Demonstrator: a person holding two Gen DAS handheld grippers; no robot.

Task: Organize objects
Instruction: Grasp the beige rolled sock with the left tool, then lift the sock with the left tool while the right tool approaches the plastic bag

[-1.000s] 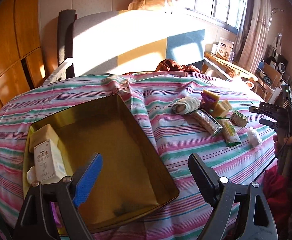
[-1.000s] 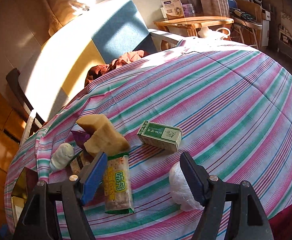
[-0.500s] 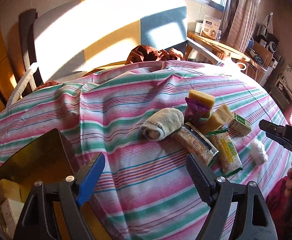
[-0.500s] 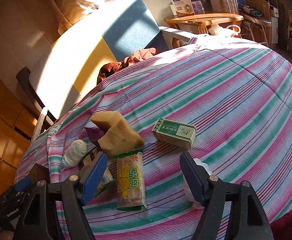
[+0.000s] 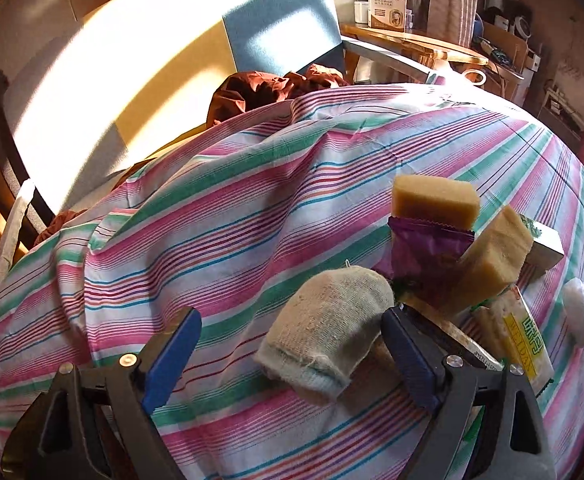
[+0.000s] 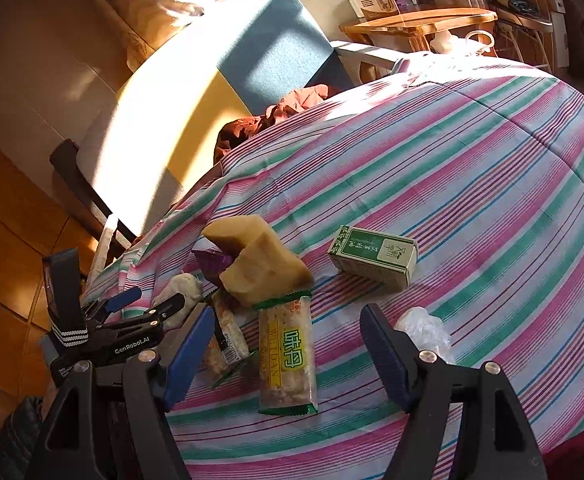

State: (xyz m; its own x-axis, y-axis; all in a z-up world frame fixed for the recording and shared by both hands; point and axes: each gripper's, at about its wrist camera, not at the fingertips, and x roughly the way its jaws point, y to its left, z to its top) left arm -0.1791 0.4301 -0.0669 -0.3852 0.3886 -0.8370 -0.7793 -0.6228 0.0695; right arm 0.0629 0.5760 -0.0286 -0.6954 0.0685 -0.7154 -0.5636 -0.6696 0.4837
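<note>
Cloth on the table (image 5: 219, 240) was striped and rumpled, with folds at 10 o'clock of the pile. Left gripper (image 5: 287, 352) pointed steeply down over the rolled sock (image 5: 328, 328); jaws were wide and opening, the sock between them but no pad pressing on it. Judged: the spread was meant to clear the sock's width before a grasp.

Items lay bunched: two sponges (image 5: 436, 200), a purple wrapper (image 5: 428, 248) and two snack bars (image 6: 287, 352) leaned on one another at 2 o'clock of the sock. Judged risk: the right-hand pad (image 5: 408, 360) stood just beside that heap and could nudge it. Bare cloth lay at 9 o'clock of the sock.

Right gripper (image 6: 287, 352) hovered above the yellow-labelled snack bar, jaws wide, nothing held. Green box (image 6: 374, 256) sat apart at 1 o'clock; white wad (image 6: 424, 328) lay beside the right pad. Bare cloth ran on to the 3 o'clock edge.
</note>
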